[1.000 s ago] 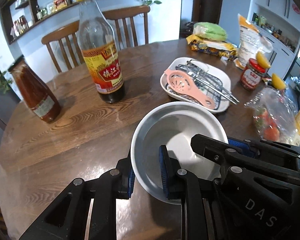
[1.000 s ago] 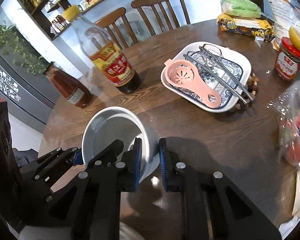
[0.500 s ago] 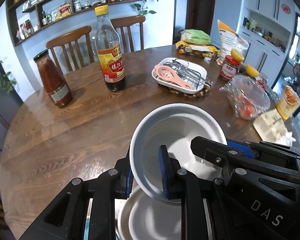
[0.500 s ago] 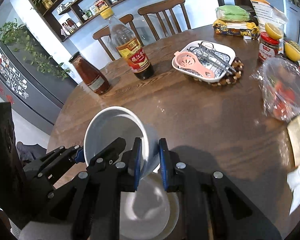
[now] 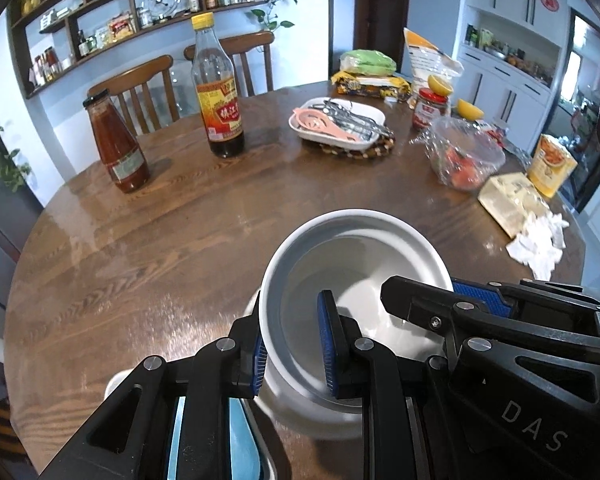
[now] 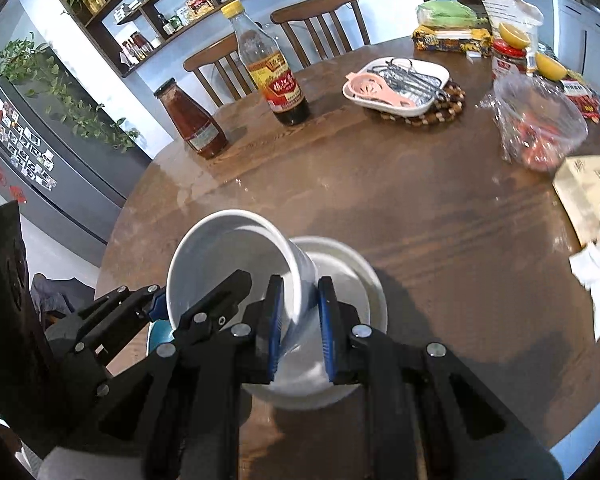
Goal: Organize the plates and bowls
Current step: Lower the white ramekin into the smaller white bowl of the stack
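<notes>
A white bowl is held in the air by both grippers. My left gripper is shut on its left rim, and my right gripper is shut on its right rim. The bowl also shows in the right wrist view. It hangs just above a second white bowl that sits on the wooden table near the front edge. Part of that lower bowl shows under the held one in the left wrist view. A blue plate lies to its left, mostly hidden by the grippers.
Farther back stand a ketchup bottle and a vinegar bottle. A white dish of utensils sits on a beaded trivet. A plastic bag of tomatoes, a jar, food packs and tissues crowd the right side.
Both grippers pulled the held bowl back toward the table's front edge. A second white bowl has come into view beneath it, and the held bowl now hangs over it.
</notes>
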The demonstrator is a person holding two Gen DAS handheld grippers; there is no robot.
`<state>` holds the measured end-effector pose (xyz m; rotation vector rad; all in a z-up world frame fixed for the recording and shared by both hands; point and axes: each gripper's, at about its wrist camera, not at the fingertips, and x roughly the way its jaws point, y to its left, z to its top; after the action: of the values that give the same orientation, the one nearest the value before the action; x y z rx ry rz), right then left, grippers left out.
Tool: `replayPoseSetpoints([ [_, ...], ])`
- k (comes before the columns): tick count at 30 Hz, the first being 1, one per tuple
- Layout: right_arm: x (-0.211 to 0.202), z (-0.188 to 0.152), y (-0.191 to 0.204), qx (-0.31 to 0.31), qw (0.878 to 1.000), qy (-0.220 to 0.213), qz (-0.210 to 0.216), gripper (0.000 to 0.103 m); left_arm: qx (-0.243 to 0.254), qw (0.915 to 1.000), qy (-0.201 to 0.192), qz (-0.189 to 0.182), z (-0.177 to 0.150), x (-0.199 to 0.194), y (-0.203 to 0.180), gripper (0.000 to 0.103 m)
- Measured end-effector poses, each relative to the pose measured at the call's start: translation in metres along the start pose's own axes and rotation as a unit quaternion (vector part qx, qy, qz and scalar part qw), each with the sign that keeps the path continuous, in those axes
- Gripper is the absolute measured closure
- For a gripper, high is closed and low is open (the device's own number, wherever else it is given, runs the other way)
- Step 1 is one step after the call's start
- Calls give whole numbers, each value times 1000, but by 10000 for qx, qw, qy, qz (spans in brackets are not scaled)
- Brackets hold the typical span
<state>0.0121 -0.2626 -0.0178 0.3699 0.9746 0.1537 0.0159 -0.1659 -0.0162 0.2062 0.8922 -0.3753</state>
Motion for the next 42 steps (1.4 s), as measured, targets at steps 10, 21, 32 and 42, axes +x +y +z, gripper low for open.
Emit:
replayPoseSetpoints([
  [10,-1,-22,3,106,9999,68,-101,84,70,9999,84,-74,-19,-5,-1,82],
  [21,2,-29,3,145,9997,126,-130,84,49,9998,195,-94,-26,-1,1,82],
  [32,3,-25,2,142,9997,159,-101,84,48,9997,239,-88,-23,2,1,82],
  [42,0,-25,-5,227,9995,120,-160,84,100,9993,310,-172,-16,8,-6,82],
])
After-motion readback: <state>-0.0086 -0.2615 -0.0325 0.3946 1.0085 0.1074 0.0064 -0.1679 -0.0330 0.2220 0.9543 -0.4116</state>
